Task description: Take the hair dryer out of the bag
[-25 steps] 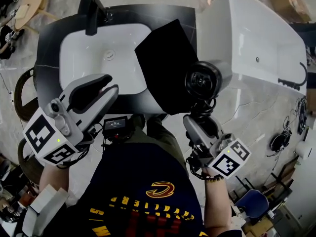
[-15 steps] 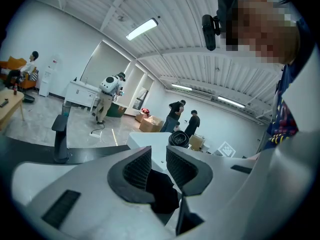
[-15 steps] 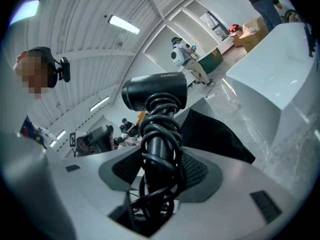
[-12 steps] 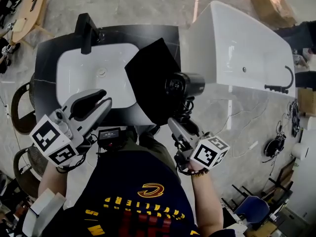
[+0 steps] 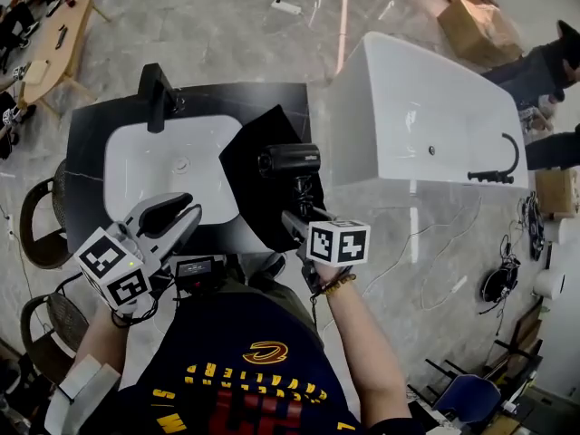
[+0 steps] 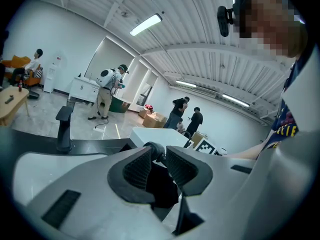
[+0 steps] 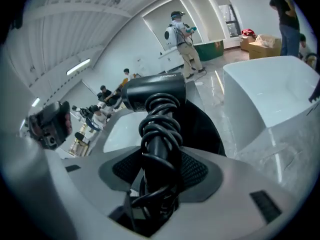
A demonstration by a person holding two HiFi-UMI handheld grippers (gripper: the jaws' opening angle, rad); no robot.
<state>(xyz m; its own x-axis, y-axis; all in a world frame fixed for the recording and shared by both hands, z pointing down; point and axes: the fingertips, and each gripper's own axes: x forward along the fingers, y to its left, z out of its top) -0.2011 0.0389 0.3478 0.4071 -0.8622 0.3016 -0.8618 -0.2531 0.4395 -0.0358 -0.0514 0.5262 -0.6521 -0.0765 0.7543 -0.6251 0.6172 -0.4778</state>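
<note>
The black hair dryer (image 5: pixel 290 159) hangs over the flat black bag (image 5: pixel 256 193) on the dark sink counter (image 5: pixel 91 152), its barrel pointing left. My right gripper (image 5: pixel 295 217) is shut on its handle, which has the cord coiled round it. In the right gripper view the wrapped handle fills the gap between the pads at my right gripper (image 7: pixel 160 170), with the hair dryer (image 7: pixel 155 95) body above and the bag (image 7: pixel 206 130) behind. My left gripper (image 5: pixel 188 207) hovers at the counter's near edge, open and holding nothing. The left gripper view shows my left gripper (image 6: pixel 159 158) with only the bag (image 6: pixel 156 186) beyond its jaws.
A white basin (image 5: pixel 163 157) with a black faucet (image 5: pixel 158 93) lies left of the bag. A white bathtub (image 5: pixel 417 107) stands on the floor to the right. Cables and headphones (image 5: pixel 497 284) lie on the floor, and people stand in the background (image 6: pixel 106 96).
My right gripper has come down and tipped forward with the hair dryer, whose barrel turned from facing the camera to pointing left over the bag. The left gripper has hardly moved.
</note>
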